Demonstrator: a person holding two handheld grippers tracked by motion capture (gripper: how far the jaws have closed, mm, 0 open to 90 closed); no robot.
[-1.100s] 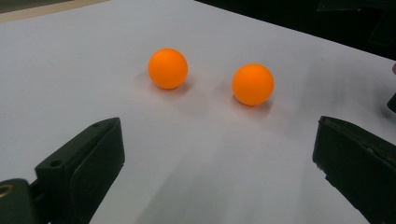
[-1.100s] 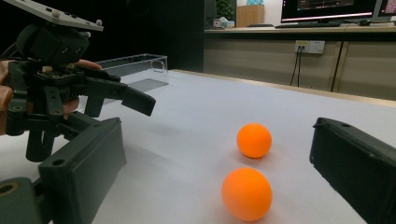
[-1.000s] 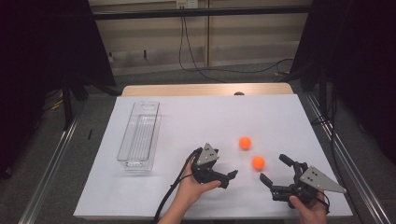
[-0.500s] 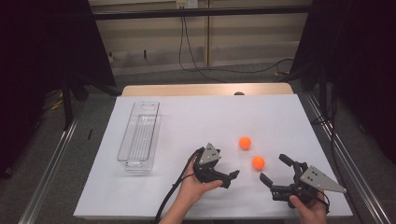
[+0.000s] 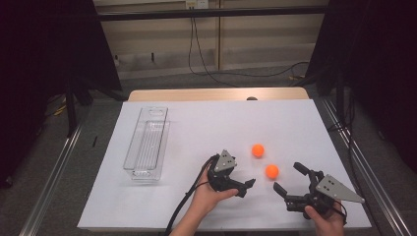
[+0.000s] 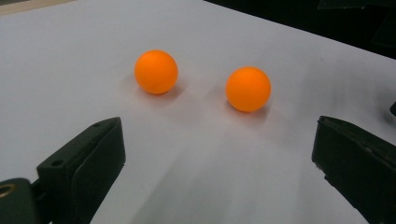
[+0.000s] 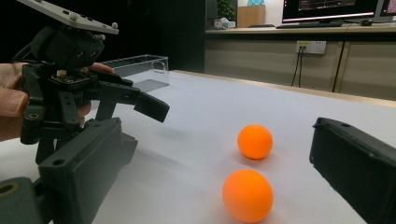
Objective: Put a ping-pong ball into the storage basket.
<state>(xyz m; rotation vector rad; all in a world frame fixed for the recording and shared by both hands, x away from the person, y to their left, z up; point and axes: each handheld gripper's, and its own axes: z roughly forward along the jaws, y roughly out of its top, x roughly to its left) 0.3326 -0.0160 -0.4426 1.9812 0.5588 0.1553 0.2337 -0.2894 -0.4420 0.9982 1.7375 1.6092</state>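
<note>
Two orange balls lie on the white table sheet, the farther ball [image 5: 257,150] and the nearer ball [image 5: 272,171]. My left gripper [image 5: 245,187] is open and points right at them from a short way off. In the left gripper view the farther ball [image 6: 156,72] and the nearer ball [image 6: 248,88] rest ahead of the wide-apart jaws of that gripper [image 6: 218,140]. My right gripper [image 5: 286,177] is open too, just right of the nearer ball. Its own view has the nearer ball [image 7: 247,195] between the jaws and the farther ball [image 7: 255,141] beyond.
A clear plastic tray [image 5: 146,142] stands on the left part of the sheet, its far end [image 7: 140,63] visible in the right gripper view. The hand [image 7: 9,107] holding the left gripper is at that view's left. Metal rails run along both table sides.
My left gripper has crept slightly right toward the balls. The right gripper and both balls have stayed where they were.
</note>
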